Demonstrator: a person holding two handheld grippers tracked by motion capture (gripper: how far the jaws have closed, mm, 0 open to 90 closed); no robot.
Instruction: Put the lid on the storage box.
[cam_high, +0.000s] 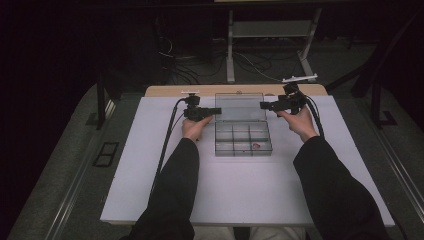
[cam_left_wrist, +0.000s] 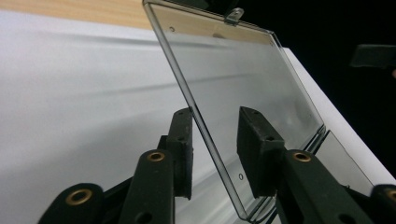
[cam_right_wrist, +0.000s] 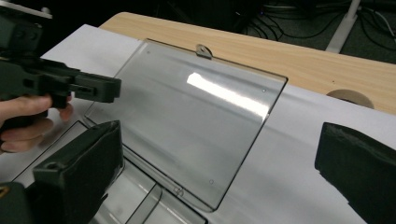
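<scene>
Box: a clear plastic box (cam_high: 243, 139) with small compartments lies in the middle of the white table (cam_high: 150, 165)
Lid: the clear lid (cam_left_wrist: 243, 93) is open and leans back
Left gripper (cam_left_wrist: 215, 140): the lid's edge stands between its jaws, with a gap on each side; nothing held
Right gripper (cam_right_wrist: 219, 172): jaws wide apart beside the lid, holding nothing
Small red thing (cam_high: 256, 146): in a front compartment

small red item in the box (cam_high: 256, 145) too small to identify
</scene>
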